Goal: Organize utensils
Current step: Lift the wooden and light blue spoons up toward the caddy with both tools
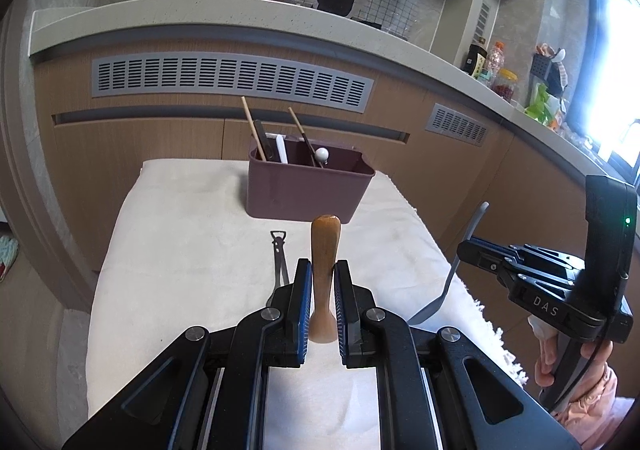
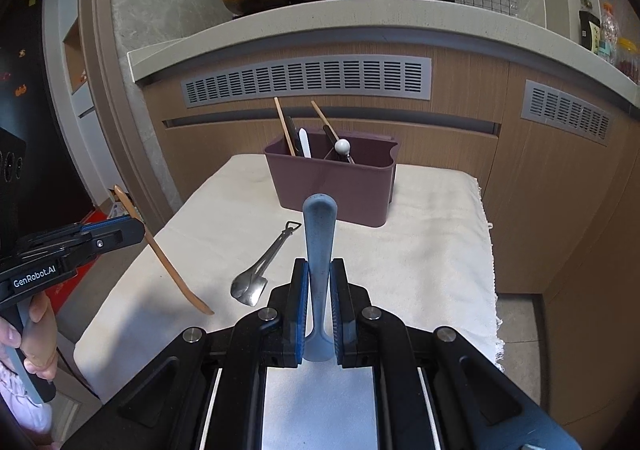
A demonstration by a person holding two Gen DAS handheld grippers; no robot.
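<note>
Left hand (image 2: 34,334): at the left edge of the right wrist view, fingers wrapped round the grip of the left gripper
Left gripper (image 1: 323,290): jaws closed on the wooden spoon, blue pads pressing both sides of its handle
Wooden spoon (image 1: 325,274): held off the cloth, handle end pointing forward toward the bin; from the right wrist view its bowl hangs down below the jaws, over the left edge of the table
Metal tongs (image 2: 260,270): lying flat on the cloth between the two grippers, spoon-shaped tips nearest the cameras, looped end toward the bin, held by nothing
Cloth (image 2: 420,250): cream, covering the small table, frayed along its right edge
Bin (image 2: 332,186): purple-brown plastic, standing at the far end of the cloth, split into compartments
Chopsticks (image 1: 254,128): leaning upright in the bin, one in the left compartment, one further right
White utensil (image 2: 306,144): standing in the left compartment beside a dark handle
White ball-topped tool (image 2: 342,146): in the bin near the divider; which compartment I cannot tell
Right gripper (image 2: 319,298): jaws closed on the grey-blue spatula, pads clamped on its handle
Grey-blue spatula (image 2: 319,250): lifted clear of the cloth, handle end aimed at the bin; in the left wrist view its blade hangs low near the right edge of the table
Right hand (image 1: 568,366): at the right edge of the left wrist view, holding the right gripper, pink sleeve below
</note>
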